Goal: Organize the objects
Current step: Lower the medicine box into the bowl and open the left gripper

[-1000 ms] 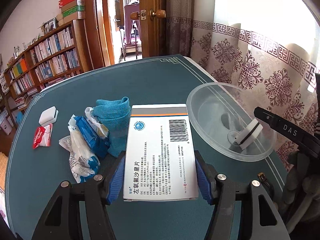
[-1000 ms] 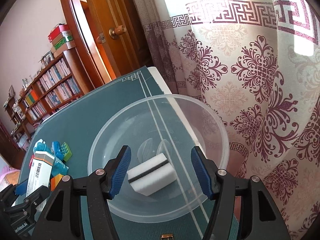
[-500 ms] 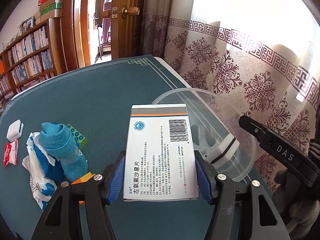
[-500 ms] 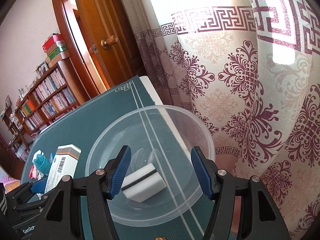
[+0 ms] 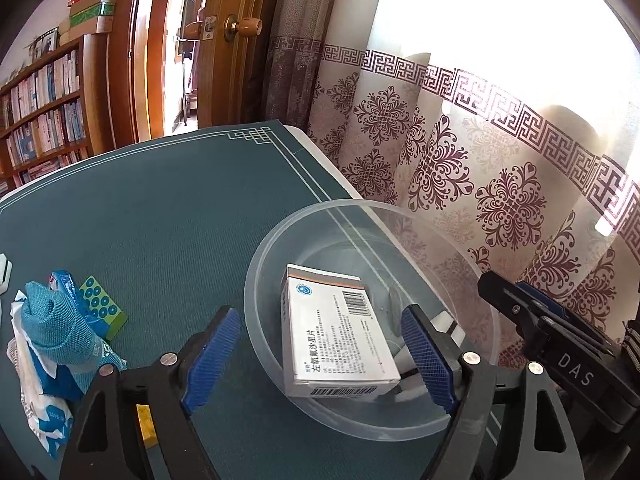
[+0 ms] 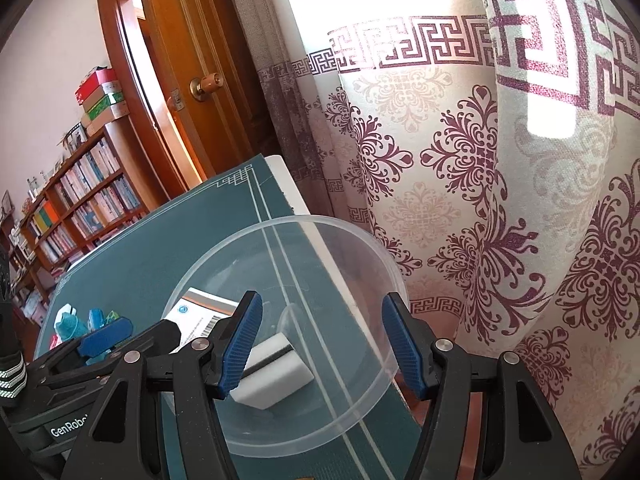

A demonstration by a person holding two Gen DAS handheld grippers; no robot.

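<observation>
Room: patterned curtain [image 5: 460, 168] far right, wooden door [image 5: 236, 40] far centre, bookshelf [image 5: 44, 104] far left.
Surface: teal mat [image 5: 160, 232] with a white line border; it carries everything.
Bowl: clear plastic bowl [image 5: 256, 280] at the right edge of the surface, near the curtain; also in your right wrist view [image 6: 372, 256].
Medicine box: white box [image 5: 336, 328] with orange stripe and barcode lies inside the bowl, tilted, leaning on its left side [image 6: 200, 312].
Sponge: white sponge [image 6: 276, 368] with a dark stripe in the bowl, just right of the box; mostly hidden in the left view.
Left claw: your left claw [image 5: 320, 364] is opening, blue pads clear of the box on both sides; nothing gripped, the box sits between and beyond them in the bowl.
Right claw: your right claw [image 6: 322, 344] hovers over the bowl's near rim, pads partly apart, gripping nothing; the sponge is below and beyond its left pad.
Pile: far left on the surface, a teal cloth [image 5: 52, 328], blue-white packets [image 5: 44, 412], a green dotted block [image 5: 102, 312], touching or overlapping.
</observation>
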